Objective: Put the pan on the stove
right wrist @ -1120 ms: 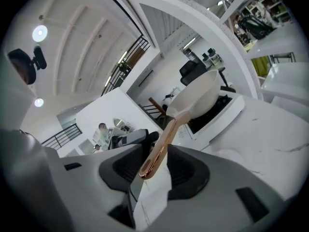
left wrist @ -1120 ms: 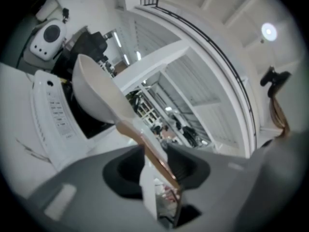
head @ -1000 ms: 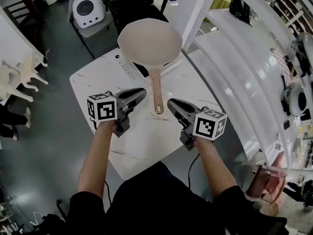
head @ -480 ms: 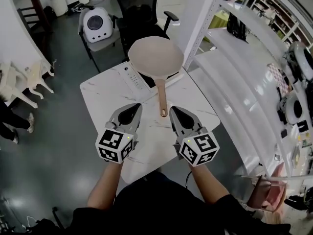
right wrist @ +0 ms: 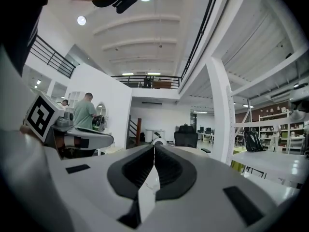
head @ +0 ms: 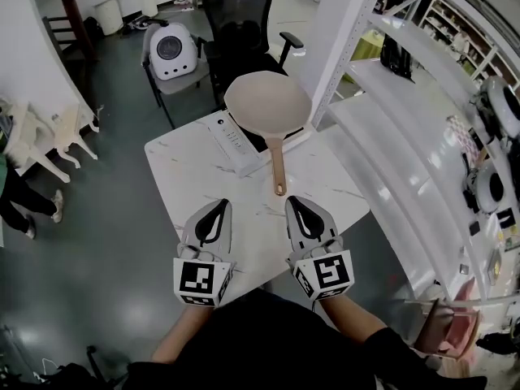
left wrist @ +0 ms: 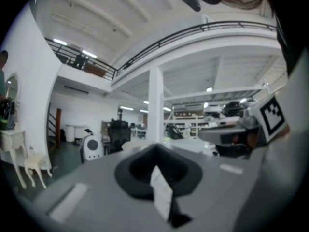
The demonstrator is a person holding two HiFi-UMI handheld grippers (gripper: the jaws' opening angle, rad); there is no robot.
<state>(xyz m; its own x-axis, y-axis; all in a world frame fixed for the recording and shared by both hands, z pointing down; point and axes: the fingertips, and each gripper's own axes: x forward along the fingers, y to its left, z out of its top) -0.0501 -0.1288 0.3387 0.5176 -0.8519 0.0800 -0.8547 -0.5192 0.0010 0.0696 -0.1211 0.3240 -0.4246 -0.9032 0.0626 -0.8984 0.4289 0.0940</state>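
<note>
Beige pan (head: 266, 102) on white stove (head: 231, 142), ahead of both grippers. Left gripper (head: 219, 206) closed, empty. Right gripper (head: 296, 203) closed, empty, near handle tip.

you hold the grey two-jaw left gripper (head: 221, 205) and the matching grey right gripper (head: 295, 201) side by side, pointing away from you, each with jaws pressed together and empty.

Both pull back from the pan handle (head: 279, 167) toward the person; left gripper (head: 223, 205) and right gripper (head: 294, 202) roll so their marker cubes sit rearmost, facing up, with jaws now closed on nothing
</note>
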